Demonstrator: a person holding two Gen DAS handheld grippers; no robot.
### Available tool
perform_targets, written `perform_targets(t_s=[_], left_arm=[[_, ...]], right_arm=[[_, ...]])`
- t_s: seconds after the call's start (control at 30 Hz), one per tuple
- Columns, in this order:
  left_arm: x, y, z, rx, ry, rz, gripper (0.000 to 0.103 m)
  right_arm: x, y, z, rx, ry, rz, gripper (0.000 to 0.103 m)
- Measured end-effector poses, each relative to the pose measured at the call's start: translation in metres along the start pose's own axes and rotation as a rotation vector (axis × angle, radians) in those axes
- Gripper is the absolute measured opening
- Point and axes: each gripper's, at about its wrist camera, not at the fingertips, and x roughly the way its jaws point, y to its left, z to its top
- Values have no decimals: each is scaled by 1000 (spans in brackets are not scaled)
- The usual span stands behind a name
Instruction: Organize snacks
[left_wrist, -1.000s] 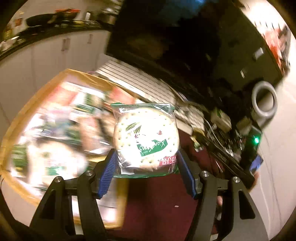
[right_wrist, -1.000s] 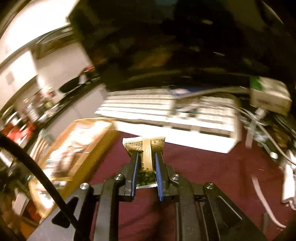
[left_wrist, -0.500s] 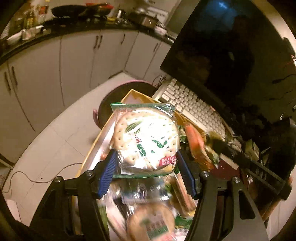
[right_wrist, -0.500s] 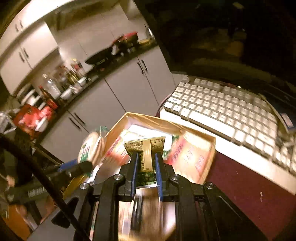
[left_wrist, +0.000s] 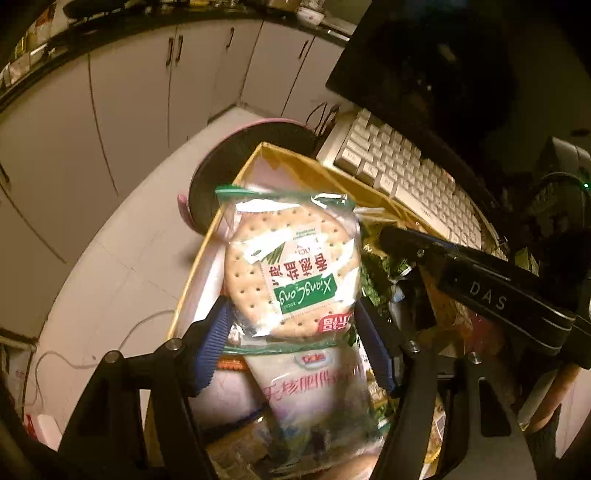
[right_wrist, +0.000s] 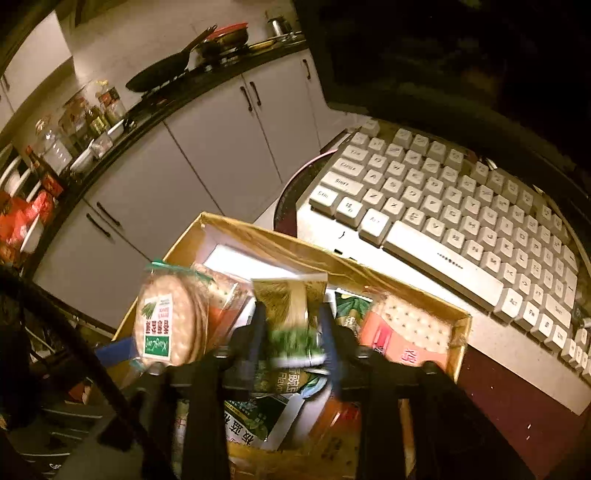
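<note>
The cracker packet (left_wrist: 291, 269) is between the blue pads of the left claw (left_wrist: 291, 339), low on its sides, hanging over the open cardboard box (left_wrist: 295, 166) that stands on the surface beside the white keyboard (right_wrist: 443, 221); the jaws have just been opening and now stand a little off the wrapper, so I judge the packet released or about to drop; it looks light, its clear film slick and crinkly, and the round crackers inside are stiff but brittle, so a hold across the flat disc edges, gentle and low, suits it better than a squeeze on the loose sealed top. The right claw (right_wrist: 291, 336) has also just been opening, and its pads stand clear of the small green and tan snack packet (right_wrist: 291, 314), which is blurred between them above the box, apparently falling in; that one seems soft and thin, best pinched at its middle fold. Other packets already lie crowded in the box, so a gentle landing matters.
</note>
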Motion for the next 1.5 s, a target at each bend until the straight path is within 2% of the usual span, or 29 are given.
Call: perform_targets(t_s=[0.1, 0.13, 0.17, 0.27, 0.4, 0.57, 0.67, 0.77, 0.87, 1.17, 1.33, 1.5], left_arm=[[-8, 2, 0, -28, -22, 17, 77], [-15, 1, -2, -32, -47, 17, 84], [-20, 1, -4, -35, -68, 25, 86], [-40, -7, -20, -20, -134, 67, 86], [-72, -24, -61, 30, -223, 172, 86], [-91, -46, -113, 23, -335, 322, 87], [-95, -57, -129, 28, -335, 373, 87], [-103, -70, -141, 48, -347, 408, 89], [-110, -82, -152, 71, -342, 421, 90], [-120, -94, -169, 84, -325, 436, 90], [-124, -100, -175, 90, -356, 482, 91], [-124, -100, -177, 88, -356, 480, 91]], right_arm=[[-21, -4, -3, 30, -60, 43, 52], [-28, -4, -4, 32, -75, 49, 52], [-36, -4, -7, 35, -91, 48, 52], [-65, -4, -28, 46, -135, 87, 55], [-93, -3, -78, 51, -159, 134, 60], [-102, -7, -132, 107, -150, 167, 62], [-106, 1, -154, 68, -143, 151, 63], [-119, 4, -161, 51, -169, 149, 64], [-131, 4, -164, 46, -180, 165, 64], [-142, 11, -179, 30, -200, 129, 64], [-144, 12, -181, 32, -203, 124, 64], [-140, 14, -181, 38, -193, 117, 64]])
